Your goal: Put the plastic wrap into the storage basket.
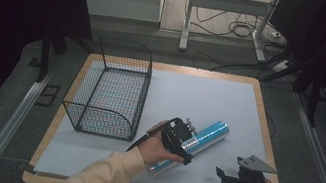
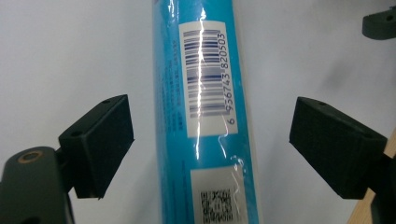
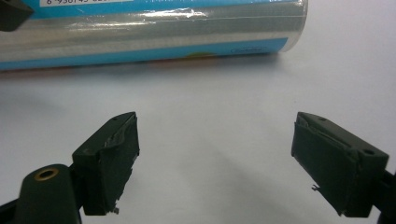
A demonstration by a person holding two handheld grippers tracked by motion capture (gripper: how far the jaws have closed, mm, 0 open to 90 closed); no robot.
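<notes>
Blue shrink-wrapped tube [image 2: 201, 112] lies on the counter [image 1: 210, 100] between the left gripper's [image 2: 210, 140] wide jaws, untouched; right gripper [image 3: 215, 163] gapes nearby.

A wire basket [image 1: 109, 93] stands at the mat's [image 1: 201, 93] left; the tube [image 1: 203, 138] lies to its right, nearer the front

High overhead view; both gripper views close on blue tube [image 2: 201, 116].
</notes>
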